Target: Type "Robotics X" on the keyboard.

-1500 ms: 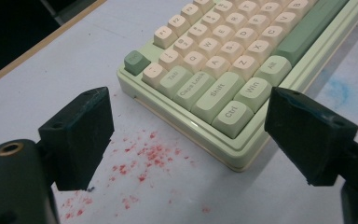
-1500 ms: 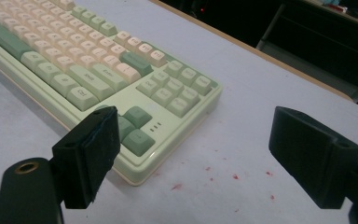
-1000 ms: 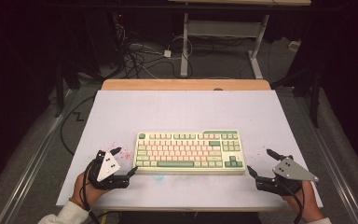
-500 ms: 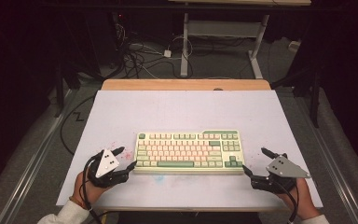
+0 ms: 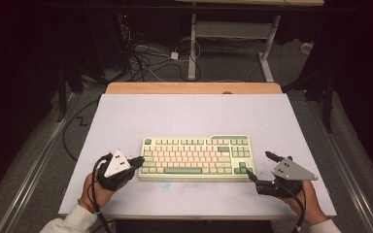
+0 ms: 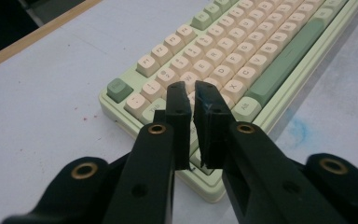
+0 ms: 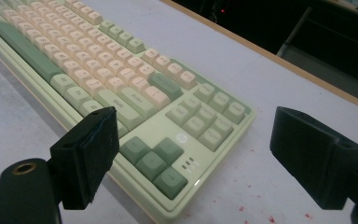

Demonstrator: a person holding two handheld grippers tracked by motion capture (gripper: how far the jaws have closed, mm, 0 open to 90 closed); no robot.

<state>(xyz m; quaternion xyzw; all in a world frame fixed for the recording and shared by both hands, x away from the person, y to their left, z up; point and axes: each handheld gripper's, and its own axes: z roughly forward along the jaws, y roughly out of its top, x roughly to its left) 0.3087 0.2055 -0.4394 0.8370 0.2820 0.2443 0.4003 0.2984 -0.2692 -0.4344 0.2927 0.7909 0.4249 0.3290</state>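
Two grippers flank the cream-and-green rectangular mechanical keyboard (image 5: pixel 197 158), which lies flat at the middle of the white table mat (image 5: pixel 189 116), nearer its 6 o'clock edge. We see the left gripper (image 5: pixel 139 159) at the keyboard's 9 o'clock end, jaws just closed to a thin slit, nothing between them. The right gripper (image 5: pixel 259 167) sits at 3 o'clock, jaws spread wide around the keyboard's near corner, gripping nothing.

It looked like a lab or recording workspace: a white-topped table (image 5: pixel 194 116) with a wooden far edge stood on grey floor, tangled cables (image 5: pixel 148 60) lay at upper centre, and a metal desk frame (image 5: pixel 233 36) stood amid dark surroundings.
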